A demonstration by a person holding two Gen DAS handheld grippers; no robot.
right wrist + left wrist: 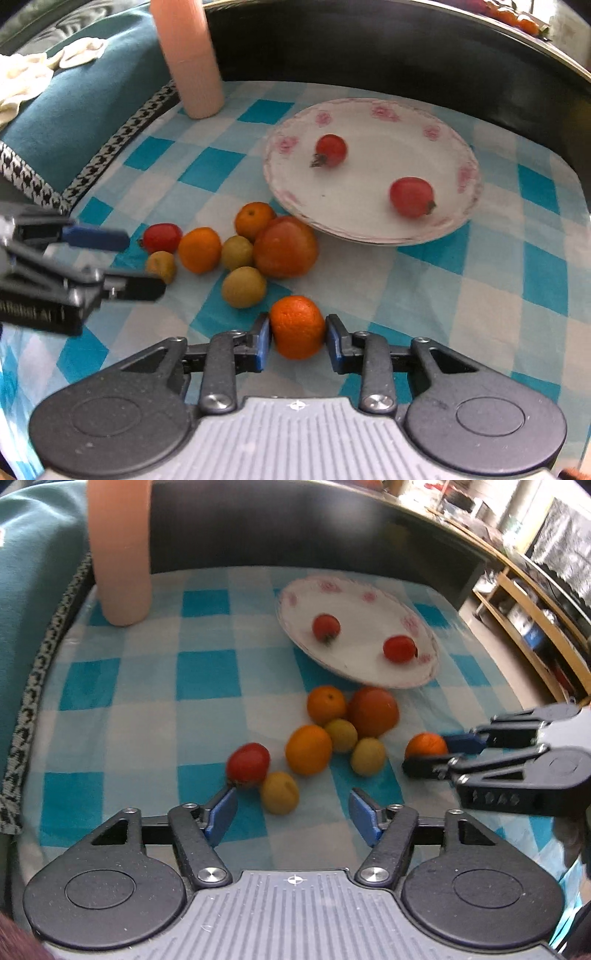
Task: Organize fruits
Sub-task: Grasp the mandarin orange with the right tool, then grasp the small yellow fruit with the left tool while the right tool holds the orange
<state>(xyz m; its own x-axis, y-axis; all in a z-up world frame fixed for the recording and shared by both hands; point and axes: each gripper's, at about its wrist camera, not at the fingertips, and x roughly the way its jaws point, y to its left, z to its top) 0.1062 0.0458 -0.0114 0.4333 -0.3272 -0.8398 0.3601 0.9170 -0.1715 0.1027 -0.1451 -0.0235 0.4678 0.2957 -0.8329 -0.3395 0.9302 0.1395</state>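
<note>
2 grippers: both in view, black frames w/ blue finger pads.
Right gripper [297,338]: clamped on a small bumpy orange mandarin [297,326], pads touching both its sides, low over the cloth. From left wrist view, gripper [436,753] hides the fruit's lower half.
Left gripper [293,812]: jaws spread wide, nothing between them. Left pad tip just beside a small red tomato [248,764]; a small yellow-green round fruit [279,792] sits just ahead of the gap.
Loose pile: on blue-and-white checked tablecloth [147,709], near the plate's front rim. 1 large orange-red tomato [286,246], 2 more small orange mandarins [200,249] [255,220], 2 more yellow-green fruits [237,252] [243,287], all bunched and touching.
Plate: white round china plate w/ pink flower rim [373,110], holds 2 small red tomatoes [331,149] [411,196], well apart from each other.
Tall cylinder: pale pink, upright [192,66], far-left corner of cloth; top cut off by frame in both views.
Hard to make out: right-view edge of left gripper [110,258] is motion-blurred; it partly covers the yellow-green fruit by the tomato. Shelves at far right of left view too blurred to read.
Left edge: teal cushion w/ houndstooth trim [74,110], partly cut off.
</note>
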